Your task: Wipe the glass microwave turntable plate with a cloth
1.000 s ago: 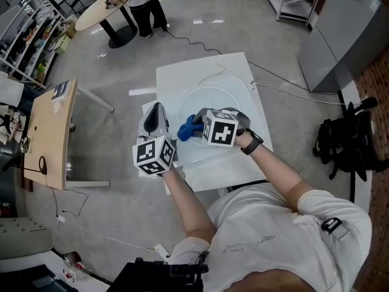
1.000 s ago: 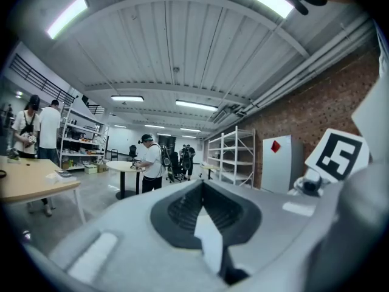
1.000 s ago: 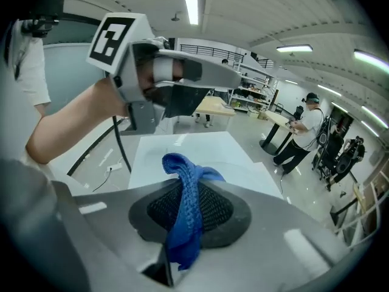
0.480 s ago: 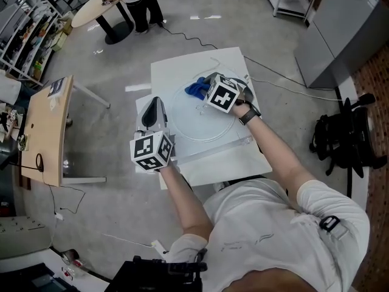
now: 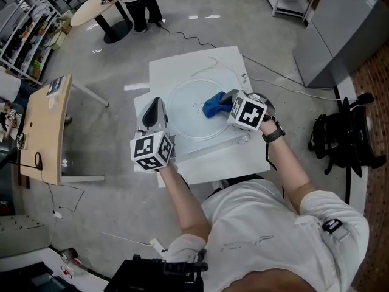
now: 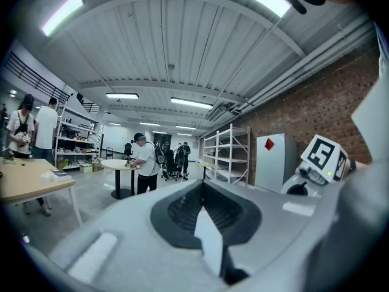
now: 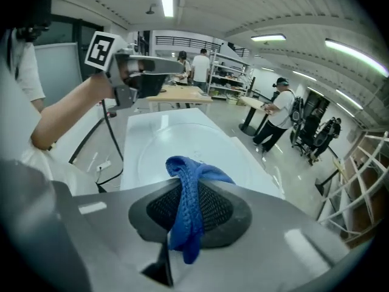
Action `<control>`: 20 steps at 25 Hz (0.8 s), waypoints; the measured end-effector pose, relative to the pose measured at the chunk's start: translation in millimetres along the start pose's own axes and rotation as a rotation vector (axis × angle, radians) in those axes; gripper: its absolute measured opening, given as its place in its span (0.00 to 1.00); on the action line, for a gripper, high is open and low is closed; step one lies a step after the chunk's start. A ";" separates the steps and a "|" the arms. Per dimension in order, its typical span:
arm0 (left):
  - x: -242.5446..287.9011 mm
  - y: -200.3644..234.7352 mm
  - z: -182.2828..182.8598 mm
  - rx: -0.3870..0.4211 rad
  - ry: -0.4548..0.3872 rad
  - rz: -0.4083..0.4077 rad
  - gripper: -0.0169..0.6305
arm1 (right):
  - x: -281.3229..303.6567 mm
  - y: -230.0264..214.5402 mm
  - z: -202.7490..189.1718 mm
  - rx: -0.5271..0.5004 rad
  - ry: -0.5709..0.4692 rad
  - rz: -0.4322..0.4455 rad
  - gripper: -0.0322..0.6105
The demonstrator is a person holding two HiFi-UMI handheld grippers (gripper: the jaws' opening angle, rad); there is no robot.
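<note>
1. Blue cloth (image 5: 214, 105) is pinched between the jaws of the right gripper (image 7: 185, 196), over the glass turntable plate (image 5: 185, 123) toward its 3 o'clock side.
2. The plate lies flat on the white table (image 5: 176, 72).
3. The left gripper (image 6: 206, 221), jaws pressed together on nothing, sits just beside the plate's rim at 9 o'clock.

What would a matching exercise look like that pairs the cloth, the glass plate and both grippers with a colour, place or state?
Things:
1. cloth
2. glass plate
3. left gripper
4. right gripper

Descriptions:
a. jaws shut on the cloth, over the plate
b. off the plate, to its left
c. blue
d. clear and round

Pairs: 1-c, 2-d, 3-b, 4-a
</note>
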State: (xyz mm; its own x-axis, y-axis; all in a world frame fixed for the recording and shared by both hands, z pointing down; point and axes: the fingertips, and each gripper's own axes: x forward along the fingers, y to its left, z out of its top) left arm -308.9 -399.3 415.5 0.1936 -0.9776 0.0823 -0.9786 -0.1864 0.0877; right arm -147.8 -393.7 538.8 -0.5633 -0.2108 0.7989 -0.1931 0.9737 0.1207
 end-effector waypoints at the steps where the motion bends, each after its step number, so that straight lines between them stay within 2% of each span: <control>1: -1.2 -0.1 -0.8 0.000 0.004 -0.001 0.03 | 1.4 13.8 6.1 -0.022 -0.006 0.036 0.15; 5: -5.9 -2.9 -1.9 0.011 0.011 0.006 0.03 | 9.2 56.3 36.0 -0.127 -0.040 0.169 0.15; 10: -14.8 1.3 4.8 0.019 0.005 0.010 0.03 | 36.9 62.7 77.6 -0.163 -0.097 0.205 0.16; 14: -22.4 13.7 12.2 0.027 -0.006 0.031 0.03 | 60.8 40.9 107.8 -0.143 -0.131 0.162 0.16; 20: -24.7 35.2 13.4 0.015 -0.007 0.064 0.03 | 85.6 -11.5 120.7 -0.116 -0.104 0.015 0.16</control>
State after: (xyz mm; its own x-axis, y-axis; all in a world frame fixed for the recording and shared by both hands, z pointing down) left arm -349.1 -383.0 403.2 0.1299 -0.9882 0.0807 -0.9899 -0.1246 0.0675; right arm -290.7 -433.3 534.7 -0.6465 -0.1979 0.7368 -0.0932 0.9790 0.1811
